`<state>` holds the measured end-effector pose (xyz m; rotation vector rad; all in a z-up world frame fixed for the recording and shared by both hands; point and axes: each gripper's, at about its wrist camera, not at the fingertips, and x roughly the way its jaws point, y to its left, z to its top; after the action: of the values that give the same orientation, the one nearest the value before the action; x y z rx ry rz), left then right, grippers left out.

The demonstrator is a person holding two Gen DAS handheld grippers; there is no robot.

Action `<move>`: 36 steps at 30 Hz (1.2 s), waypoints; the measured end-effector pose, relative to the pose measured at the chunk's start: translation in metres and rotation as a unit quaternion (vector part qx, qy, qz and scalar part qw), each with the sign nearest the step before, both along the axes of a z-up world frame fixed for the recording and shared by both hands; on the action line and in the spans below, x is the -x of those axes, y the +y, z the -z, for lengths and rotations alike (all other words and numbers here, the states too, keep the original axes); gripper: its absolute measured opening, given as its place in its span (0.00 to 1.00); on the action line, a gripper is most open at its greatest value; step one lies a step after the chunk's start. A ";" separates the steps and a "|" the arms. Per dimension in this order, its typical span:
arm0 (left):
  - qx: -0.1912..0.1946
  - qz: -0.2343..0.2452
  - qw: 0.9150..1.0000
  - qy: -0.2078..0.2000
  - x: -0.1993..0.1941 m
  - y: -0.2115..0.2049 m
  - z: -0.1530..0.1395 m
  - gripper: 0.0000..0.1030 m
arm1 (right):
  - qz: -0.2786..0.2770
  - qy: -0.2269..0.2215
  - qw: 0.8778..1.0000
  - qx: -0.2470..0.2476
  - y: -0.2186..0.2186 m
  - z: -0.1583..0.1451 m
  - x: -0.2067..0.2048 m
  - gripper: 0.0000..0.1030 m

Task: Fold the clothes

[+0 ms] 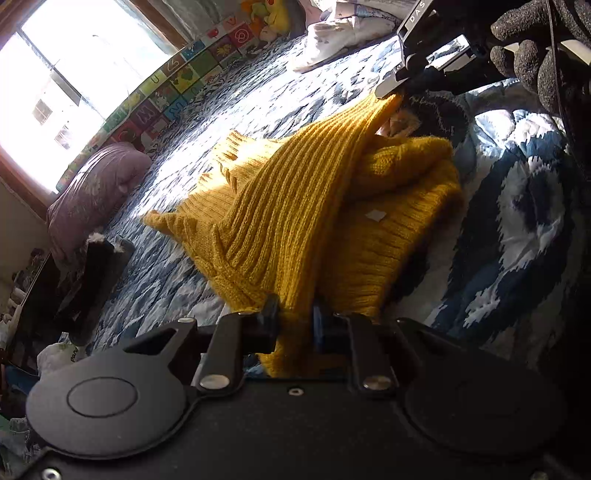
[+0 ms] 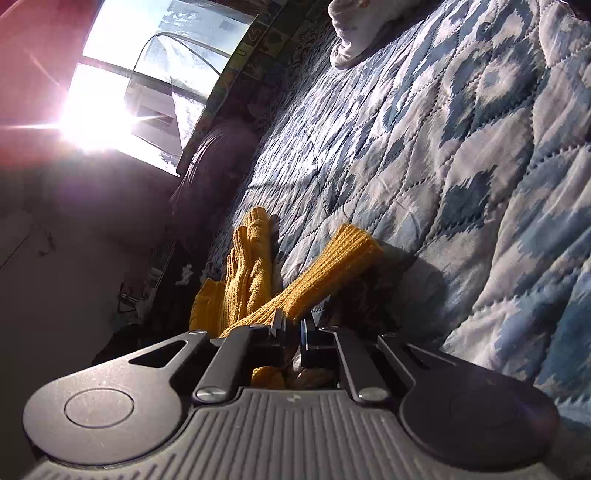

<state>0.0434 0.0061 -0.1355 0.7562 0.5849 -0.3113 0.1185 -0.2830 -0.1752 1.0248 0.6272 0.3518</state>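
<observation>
Left gripper [image 1: 295,325]: jaws pressed onto the lower edge of the yellow sweater [image 1: 295,206], with knit bunched between the fingers [image 1: 271,317] and hanging below them.

Right gripper [image 2: 293,332]: jaws drawn close together on a fold of the sweater [image 2: 251,280]; yellow knit shows in the narrow gap and beneath the fingers [image 2: 277,326]. In the left wrist view the same gripper [image 1: 391,88] pinches a peak of ribbed fabric at the upper right, and a gloved hand [image 1: 546,55] grips its handle.

Sweater: lifted at two points and stretched as a ribbed ridge between the grippers. The rest lies crumpled on the quilt [image 1: 258,96], with a small white tag [image 1: 376,215] facing up. One ribbed cuff [image 2: 351,251] sticks out just above the right gripper (sleeve end, raised off the bedding).

Surroundings: the blue and white quilt [image 2: 461,147] covers the bed. A purple pillow [image 1: 92,192] rests at the far edge near the window [image 1: 66,85]. A white bundle of cloth [image 1: 340,33] lies well apart from the sweater. Picture tiles [image 1: 177,81] line the wall, with plush toys [image 1: 266,18] at the end.
</observation>
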 end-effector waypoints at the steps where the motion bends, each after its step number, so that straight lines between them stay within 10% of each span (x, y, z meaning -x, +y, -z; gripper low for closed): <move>1: 0.001 -0.002 1.000 0.000 0.000 0.002 0.000 0.14 | -0.001 -0.009 1.000 0.003 0.002 -0.003 -0.001 0.09; 5: 0.006 -0.006 1.000 0.002 0.001 0.007 0.001 0.14 | -0.024 -0.010 0.999 0.028 0.010 -0.005 -0.007 0.09; 11: 0.148 0.008 0.988 0.052 0.009 0.049 -0.057 0.32 | -0.008 0.039 0.999 -0.015 0.004 0.016 -0.010 0.21; 15: 0.220 -0.067 0.973 0.014 -0.011 0.080 -0.084 0.31 | 0.000 0.032 0.999 -0.032 0.005 0.016 -0.012 0.29; 20: 0.318 -0.174 0.931 0.026 -0.095 0.101 -0.075 0.28 | 0.008 0.025 1.000 -0.005 0.010 0.016 -0.016 0.18; 24: 0.384 -0.270 0.882 0.040 -0.162 0.116 -0.058 0.12 | 0.011 0.025 1.000 0.012 0.009 0.015 -0.017 0.10; 29: 0.413 -0.322 0.850 0.062 -0.219 0.120 -0.036 0.09 | 0.006 0.033 0.999 0.008 0.009 0.017 -0.020 0.10; 31: 0.421 -0.305 0.852 0.058 -0.231 0.111 -0.036 0.09 | 0.005 0.035 0.999 0.006 0.008 0.018 -0.021 0.10; 36: 0.329 -0.232 0.912 0.075 -0.262 0.067 -0.023 0.09 | 0.005 0.042 0.999 -0.004 0.006 0.022 -0.024 0.09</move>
<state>0.3053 0.0728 -0.1129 -0.0689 0.7299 -0.1069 0.1420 -0.2768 -0.1974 1.0541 0.6963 0.3039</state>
